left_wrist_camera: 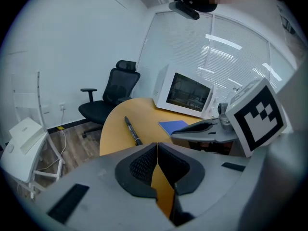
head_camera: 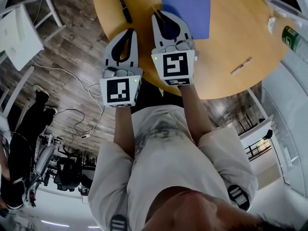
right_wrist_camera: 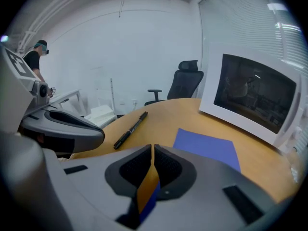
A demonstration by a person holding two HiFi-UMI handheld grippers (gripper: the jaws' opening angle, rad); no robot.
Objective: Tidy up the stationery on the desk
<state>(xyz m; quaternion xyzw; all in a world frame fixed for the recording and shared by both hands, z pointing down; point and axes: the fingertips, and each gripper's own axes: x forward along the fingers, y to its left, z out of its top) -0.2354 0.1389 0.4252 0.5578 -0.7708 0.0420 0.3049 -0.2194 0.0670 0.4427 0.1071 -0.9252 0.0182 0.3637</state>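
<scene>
Held fwd side by side, L grey gripper at edge of round tan wood desk, R grey gripper angled down over edge of blue rectangular sheet, both jaws closed, empty.

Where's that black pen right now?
In the head view, the black pen lies on the round desk, left of the blue notebook and just beyond the left gripper.

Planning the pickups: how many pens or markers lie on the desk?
2. A black marker lies left of the blue notebook; a slim pale pen lies near the right edge of the desk. Others may sit outside the view.
</scene>
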